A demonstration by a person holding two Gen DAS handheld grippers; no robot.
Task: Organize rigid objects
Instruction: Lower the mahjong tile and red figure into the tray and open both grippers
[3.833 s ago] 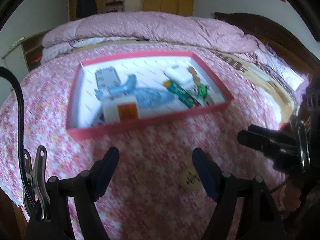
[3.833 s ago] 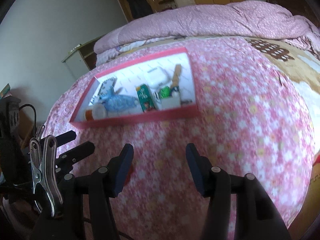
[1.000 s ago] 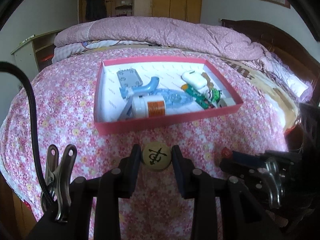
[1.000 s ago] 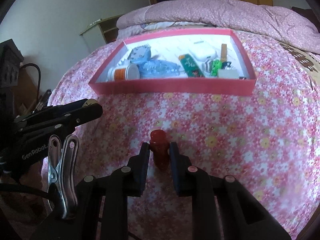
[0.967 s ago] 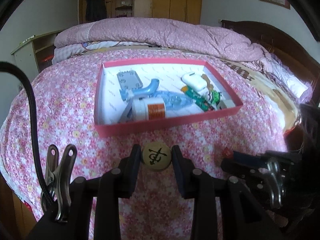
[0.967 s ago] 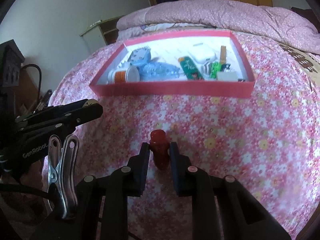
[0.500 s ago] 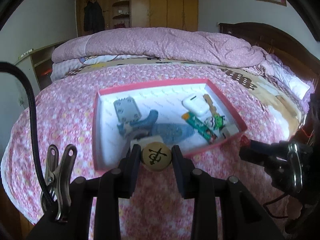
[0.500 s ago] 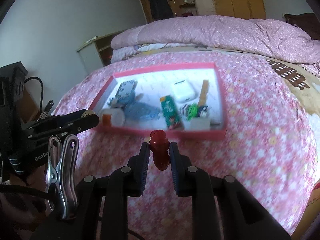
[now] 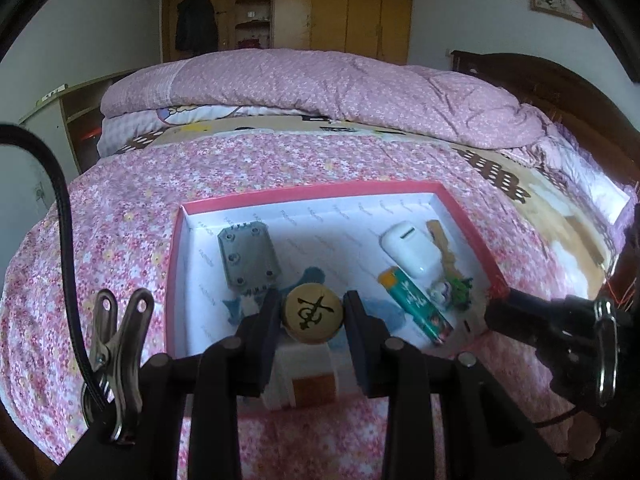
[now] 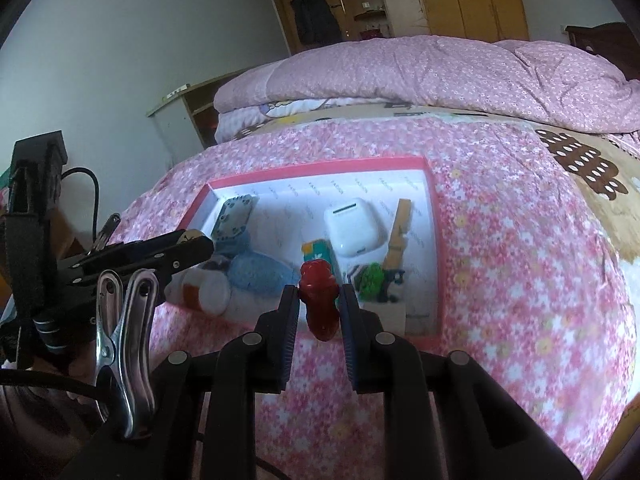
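Note:
My left gripper [image 9: 313, 312] is shut on a round wooden chess piece [image 9: 313, 316] with a dark character on it, held above the near part of a pink-walled box [image 9: 312, 192]. In the right wrist view my right gripper [image 10: 319, 304] is shut on a small red figurine [image 10: 319, 300], just over the box's [image 10: 320, 168] near edge. Inside the box lie a grey plate [image 9: 248, 260], a white earbud case [image 9: 412, 248], a green tube [image 9: 416, 304], a wooden peg [image 10: 401, 232], a blue plush toy [image 10: 256, 272] and a white bottle with an orange label [image 9: 308, 380].
The box rests on a bed with a pink floral cover [image 9: 120, 216]. A folded pink quilt [image 9: 320, 88] lies along the far side. The dark wooden headboard [image 9: 560, 92] is at the right, a wardrobe [image 9: 320, 8] behind. The other gripper's tip [image 9: 532, 320] shows at right.
Both grippers have closed on their pieces, lifted them off the bed cover and carried them forward; the box now lies directly under and behind the held pieces.

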